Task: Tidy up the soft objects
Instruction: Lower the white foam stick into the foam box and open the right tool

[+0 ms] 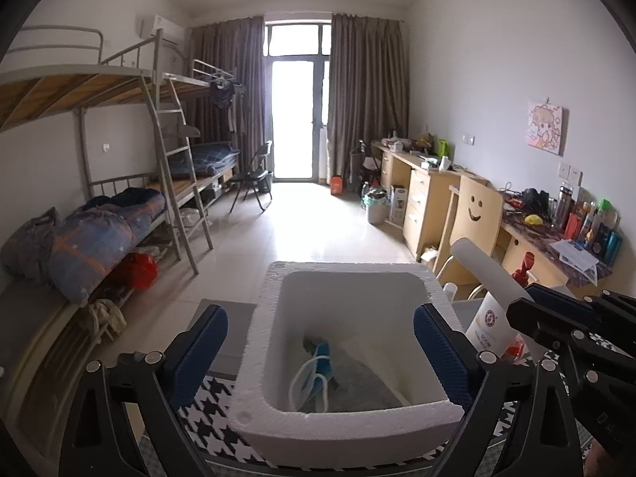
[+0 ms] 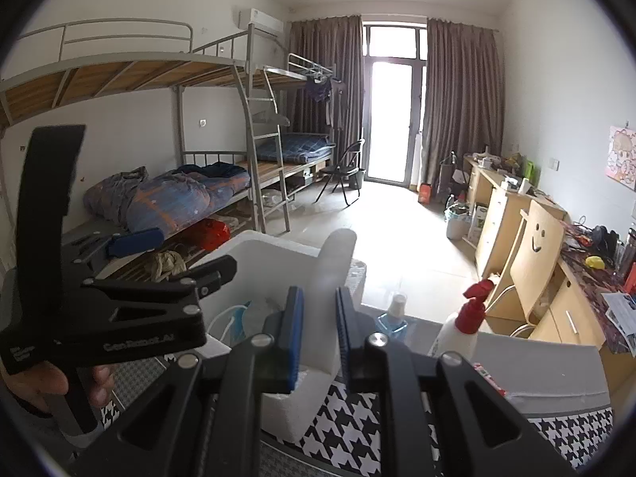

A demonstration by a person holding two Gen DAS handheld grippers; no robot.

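Soft white foam roll point(image 2: 332, 274) is seen at the centre of the right wrist view, where it is clamped between the two blue pads of the right gripper point(image 2: 320, 334); the jaws are closed almost fully on its lower end and the roll rises up and slightly to the right. In the left wrist view the same roll point(image 1: 483, 268) is seen at the right of the frame, tilted, above the right rim of the white foam box point(image 1: 346, 411).

The box is placed on a black-and-white houndstooth cloth point(image 2: 349, 429) and fills the lower centre of the left wrist view. At its bottom a blue face mask point(image 1: 316, 369) with white ear loops is lying — beside it something clear and plastic-like is visible, but what it is cannot be told.

The left gripper point(image 1: 320, 351) is held wide open, with one blue pad at each side of the box, and nothing is grasped by it. Whether the pads touch the box walls cannot be told.

At the lower right of the right wrist view a white spray bottle with a red trigger point(image 2: 463, 324) is standing, and a small bottle with blue liquid point(image 2: 393, 318) is seen just left of it. A bunk bed point(image 2: 167, 183) is seen at the left of the frame — desks point(image 2: 505, 206) at the right.
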